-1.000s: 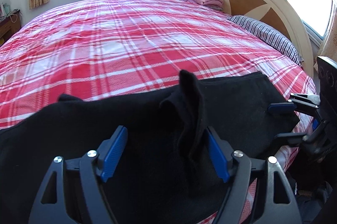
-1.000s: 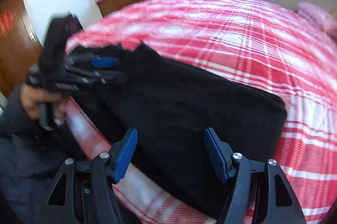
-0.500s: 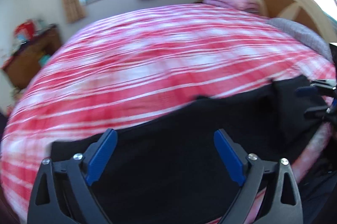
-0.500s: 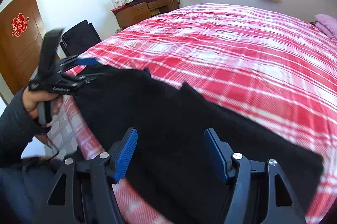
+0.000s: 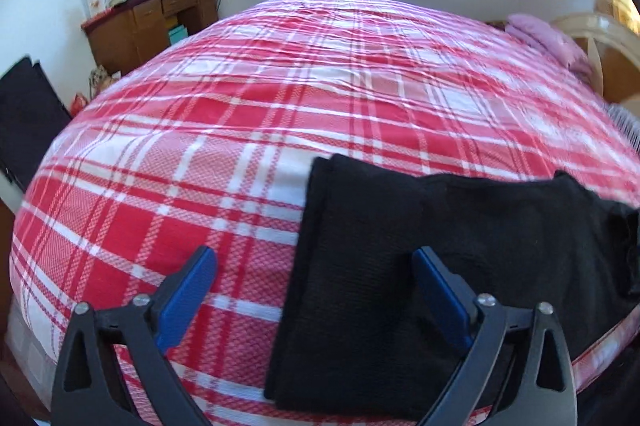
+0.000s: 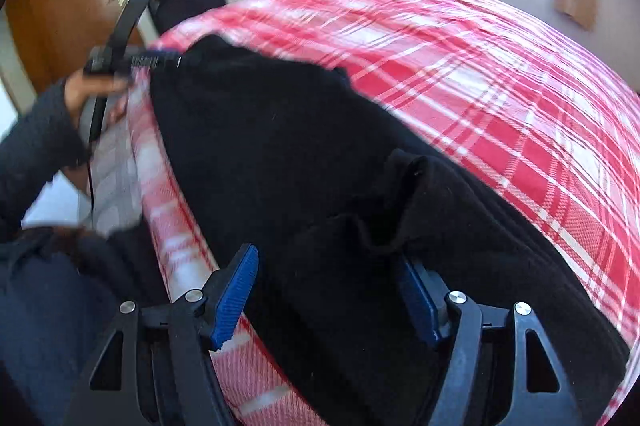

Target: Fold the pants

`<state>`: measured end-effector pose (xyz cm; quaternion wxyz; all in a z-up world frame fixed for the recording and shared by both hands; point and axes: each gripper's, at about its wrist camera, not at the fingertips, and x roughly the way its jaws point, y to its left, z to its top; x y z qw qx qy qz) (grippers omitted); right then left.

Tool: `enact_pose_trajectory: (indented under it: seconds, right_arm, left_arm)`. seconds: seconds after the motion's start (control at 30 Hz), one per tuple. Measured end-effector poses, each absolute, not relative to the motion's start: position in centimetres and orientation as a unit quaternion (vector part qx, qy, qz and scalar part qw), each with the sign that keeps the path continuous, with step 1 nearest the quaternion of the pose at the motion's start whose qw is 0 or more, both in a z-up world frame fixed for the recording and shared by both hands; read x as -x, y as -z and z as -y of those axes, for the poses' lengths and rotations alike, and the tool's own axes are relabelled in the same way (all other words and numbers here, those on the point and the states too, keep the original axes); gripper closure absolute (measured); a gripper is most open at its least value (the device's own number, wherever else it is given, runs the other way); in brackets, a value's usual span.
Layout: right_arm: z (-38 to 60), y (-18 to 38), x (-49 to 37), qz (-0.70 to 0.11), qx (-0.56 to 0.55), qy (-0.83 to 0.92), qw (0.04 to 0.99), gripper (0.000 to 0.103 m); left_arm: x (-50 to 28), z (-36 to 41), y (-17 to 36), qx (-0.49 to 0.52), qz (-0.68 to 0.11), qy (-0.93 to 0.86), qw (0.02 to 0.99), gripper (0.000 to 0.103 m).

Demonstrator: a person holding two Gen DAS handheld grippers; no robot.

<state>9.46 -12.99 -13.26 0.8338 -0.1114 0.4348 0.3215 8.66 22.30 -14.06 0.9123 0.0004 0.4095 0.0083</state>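
Pants (image 5: pixel 420 266), black and already doubled over, flat on the plaid bed (image 5: pixel 280 114) at its near edge, folded end lying between and just ahead of the spread fingers of the left gripper (image 5: pixel 314 300), which grips nothing. Right gripper (image 6: pixel 328 300) likewise gaping, its right pad under a raised ruck of the cloth, pinching nothing. Probably mid-fold, between grasps: next likely calls for closing on both corners of one end and carrying it over the other.
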Motion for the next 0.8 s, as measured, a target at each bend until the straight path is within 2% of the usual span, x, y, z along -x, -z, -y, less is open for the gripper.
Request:
enact_pose_trajectory:
  seconds: [0.1,0.17,0.23,0.3,0.47,0.53,0.6,0.67,0.8]
  right_arm:
    - [14.0,12.5,-11.7,-0.42,0.05,-0.305,0.853,0.031]
    - [14.1,13.1,-13.7,-0.445,0.017,-0.304,0.842,0.031]
    - [13.6,13.6,-14.6,-0.458,0.022,-0.315,0.831,0.025]
    - [13.4,13.1,-14.2,-0.455,0.029,-0.311,0.834,0.025]
    - [16.3,10.7,-11.8,-0.404,-0.006,-0.299,0.864,0.025]
    - [18.1,9.7,-11.2,-0.395,-0.029,-0.286,0.872,0.025]
    - [19.5,9.3,-10.6,-0.39,-0.049,-0.274,0.878,0.025]
    - [20.8,9.0,-10.1,-0.389,-0.073,-0.261,0.881,0.025]
    - [23.4,9.0,-8.9,-0.394,-0.116,-0.249,0.877,0.025]
  left_arm:
    - [-8.5,-21.4,14.3,-0.013,-0.409,0.007,0.913,0.0]
    - [-8.2,-21.4,14.2,-0.009,-0.405,0.02,0.914,0.0]
    - [-8.1,-21.3,14.0,0.012,-0.4,0.049,0.915,0.0]
    - [-8.1,-21.2,13.7,0.033,-0.399,0.08,0.913,0.0]
    - [-8.1,-21.3,13.7,0.057,-0.398,0.1,0.91,0.001]
    - [-8.2,-21.7,13.5,0.054,-0.402,0.094,0.909,0.01]
    - [-8.4,-22.2,13.4,0.046,-0.404,0.08,0.91,0.025]
    - [-8.6,-22.8,13.5,0.054,-0.404,0.072,0.91,0.029]
    - [-8.6,-21.7,13.6,0.01,-0.406,0.051,0.912,0.029]
